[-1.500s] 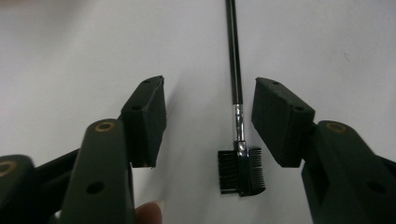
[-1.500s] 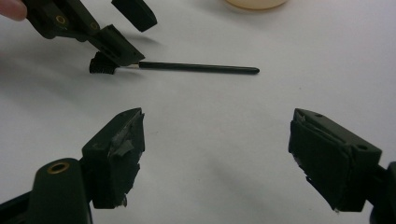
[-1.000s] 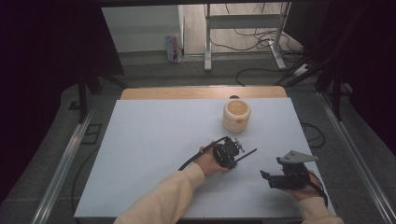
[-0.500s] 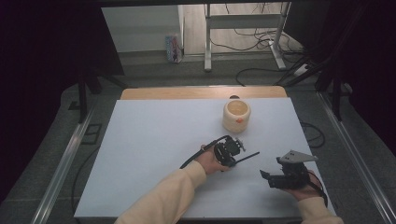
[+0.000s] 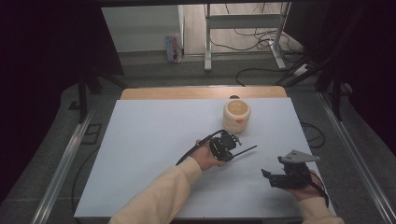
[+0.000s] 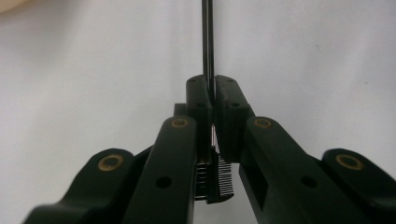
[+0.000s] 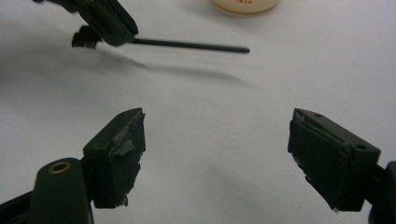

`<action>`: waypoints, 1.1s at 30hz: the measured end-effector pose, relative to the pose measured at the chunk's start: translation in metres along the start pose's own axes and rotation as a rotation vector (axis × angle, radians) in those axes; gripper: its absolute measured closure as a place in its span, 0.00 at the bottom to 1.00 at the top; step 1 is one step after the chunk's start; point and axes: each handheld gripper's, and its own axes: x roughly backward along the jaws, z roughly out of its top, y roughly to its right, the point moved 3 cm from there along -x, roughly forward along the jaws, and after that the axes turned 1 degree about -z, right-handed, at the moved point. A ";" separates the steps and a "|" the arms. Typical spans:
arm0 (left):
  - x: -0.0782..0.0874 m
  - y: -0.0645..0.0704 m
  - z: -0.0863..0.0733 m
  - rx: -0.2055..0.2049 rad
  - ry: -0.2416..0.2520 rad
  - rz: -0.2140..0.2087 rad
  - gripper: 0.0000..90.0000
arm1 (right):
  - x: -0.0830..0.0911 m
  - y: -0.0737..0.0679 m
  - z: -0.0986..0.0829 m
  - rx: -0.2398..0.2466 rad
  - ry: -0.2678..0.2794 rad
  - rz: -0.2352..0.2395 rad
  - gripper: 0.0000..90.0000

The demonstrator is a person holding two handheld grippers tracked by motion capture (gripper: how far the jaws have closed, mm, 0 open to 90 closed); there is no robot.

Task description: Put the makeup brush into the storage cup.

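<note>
Comb (image 6: 208, 51): black plastic, thin smooth handle with slight sheen, fine teeth at one end.
Left gripper (image 6: 212, 100): matt black plastic, brass-coloured rivets.
Right gripper (image 7: 217, 154): matt black, pads (image 7: 122, 140) scuffed and worn.
Cup (image 5: 236, 115): cream, smooth, glossy.
Table (image 5: 154, 135): matt white top, wooden far edge.
Sleeve (image 5: 156, 198): soft pale cloth.

The comb's (image 6: 214, 179) teeth are partly hidden between the jaws. The cup (image 7: 244, 4) is cut off by the top edge.

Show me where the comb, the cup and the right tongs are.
Comb (image 7: 191, 45): right gripper view, middle of its thin handle.
Cup (image 5: 236, 116): high view, its side wall.
Right tongs (image 7: 217, 156): right gripper view, midway between fingertips.
</note>
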 end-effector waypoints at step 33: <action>0.064 -0.014 -0.050 -0.028 0.027 0.019 0.95 | 0.001 -0.006 0.006 0.004 0.016 -0.006 0.21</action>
